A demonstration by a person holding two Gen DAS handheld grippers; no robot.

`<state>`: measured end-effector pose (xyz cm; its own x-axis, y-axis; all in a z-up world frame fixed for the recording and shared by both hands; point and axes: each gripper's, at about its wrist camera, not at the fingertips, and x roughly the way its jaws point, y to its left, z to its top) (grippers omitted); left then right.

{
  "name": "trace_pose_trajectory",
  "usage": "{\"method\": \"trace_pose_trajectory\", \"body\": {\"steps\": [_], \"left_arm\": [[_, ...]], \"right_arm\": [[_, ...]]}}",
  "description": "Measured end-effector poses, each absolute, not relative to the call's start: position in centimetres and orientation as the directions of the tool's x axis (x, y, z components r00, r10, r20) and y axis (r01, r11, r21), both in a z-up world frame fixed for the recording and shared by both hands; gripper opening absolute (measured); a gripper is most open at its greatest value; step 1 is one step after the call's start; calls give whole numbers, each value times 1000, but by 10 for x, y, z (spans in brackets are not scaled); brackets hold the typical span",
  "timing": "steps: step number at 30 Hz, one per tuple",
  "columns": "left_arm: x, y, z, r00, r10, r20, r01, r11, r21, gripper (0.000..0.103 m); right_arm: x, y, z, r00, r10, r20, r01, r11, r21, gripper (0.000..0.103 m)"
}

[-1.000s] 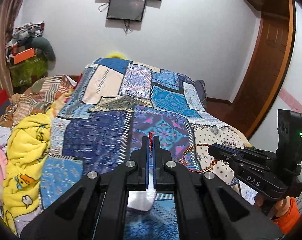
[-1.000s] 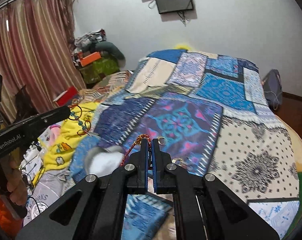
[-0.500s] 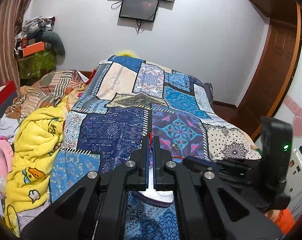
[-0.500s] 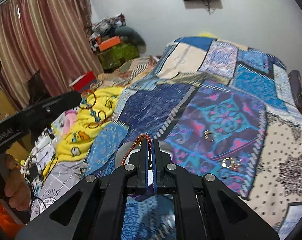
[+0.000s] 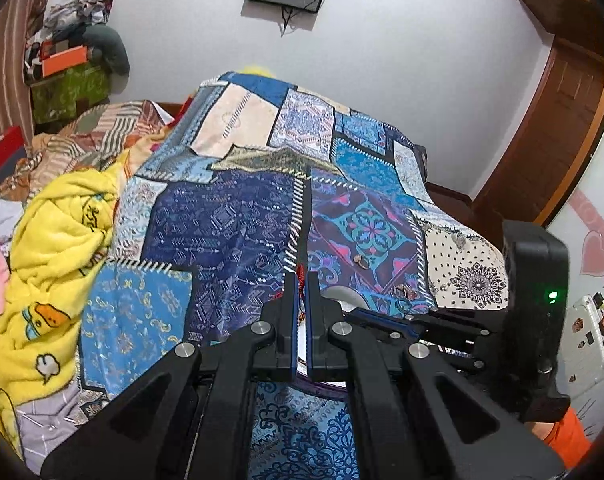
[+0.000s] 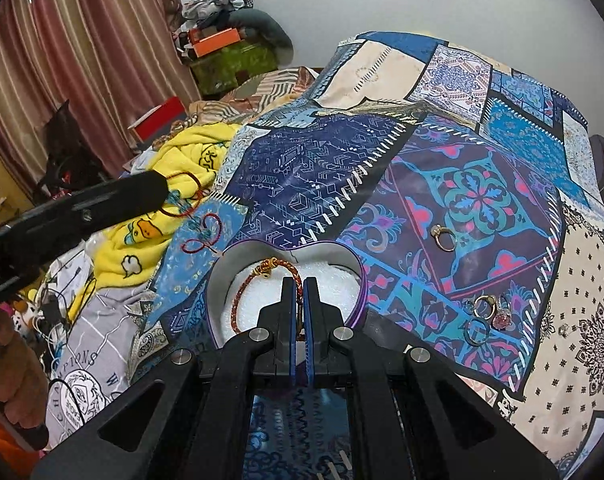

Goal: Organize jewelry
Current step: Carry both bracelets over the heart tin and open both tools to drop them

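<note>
My right gripper (image 6: 300,285) is shut on a red-and-gold twisted bangle (image 6: 238,298). The bangle hangs just over the white foam inside a heart-shaped purple-rimmed box (image 6: 222,264); whether it touches I cannot tell. My left gripper (image 5: 301,280) is shut on a red cord bracelet (image 5: 301,271). In the right wrist view the left gripper (image 6: 156,186) reaches in from the left, and the cord bracelet (image 6: 200,224) with teal beads dangles beside the box. The right gripper (image 5: 360,313) lies close alongside in the left wrist view, where the box (image 5: 342,294) is mostly hidden.
A gold ring (image 6: 446,237) and a cluster of several rings (image 6: 484,314) lie on the patchwork bedspread (image 6: 342,168) right of the box. A yellow blanket (image 5: 58,220) is heaped at the bed's left. A person's hand (image 6: 18,364) holds the left gripper's handle.
Both grippers came down and closer to the bed. The right one carried the bangle over the heart-shaped box, which now fills the view below it. Both stayed shut.
</note>
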<state>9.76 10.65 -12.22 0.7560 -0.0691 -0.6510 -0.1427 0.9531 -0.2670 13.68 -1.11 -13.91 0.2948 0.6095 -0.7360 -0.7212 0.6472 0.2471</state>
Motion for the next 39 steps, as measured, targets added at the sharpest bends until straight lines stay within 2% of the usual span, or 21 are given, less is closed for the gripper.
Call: {"method": "trace_pose_trajectory", "body": {"steps": [3,10,15,19,24,27,29,37,39], "left_arm": [[101,105,-128,747,-80,-660,-141,951,-274,1],[108,94,-137,722,-125,-680,-107,951,-289,1],[114,84,-148,691,-135,-710,-96,957,-275,1],[117,76,-155,664,-123,-737,-93,965,-245,1],[118,75,-155,653,-117,-748,-92,968,-231,3],[119,77,-148,664,-107,-740,-93,970,-223,11],[121,79,-142,674,-104,-731,-90,971,-221,20],[151,87,-120,688,-105,-718,-44,982,-185,35],[163,87,-120,674,-111,-730,-21,985,-169,35]], "right_arm": [[138,-13,-138,287,612,-737,-720,645,256,5],[141,-28,-128,336,604,-723,-702,672,235,20],[146,-45,-125,377,581,-722,-671,708,219,24],[151,-57,-124,395,567,-722,-645,731,221,32],[157,-74,-122,422,557,-715,-609,758,232,35],[161,-83,-119,440,552,-708,-592,771,233,35],[165,-90,-117,455,547,-703,-580,781,232,36],[183,-118,-117,499,506,-703,-524,823,220,36],[190,-127,-121,508,487,-710,-502,838,216,36]]}}
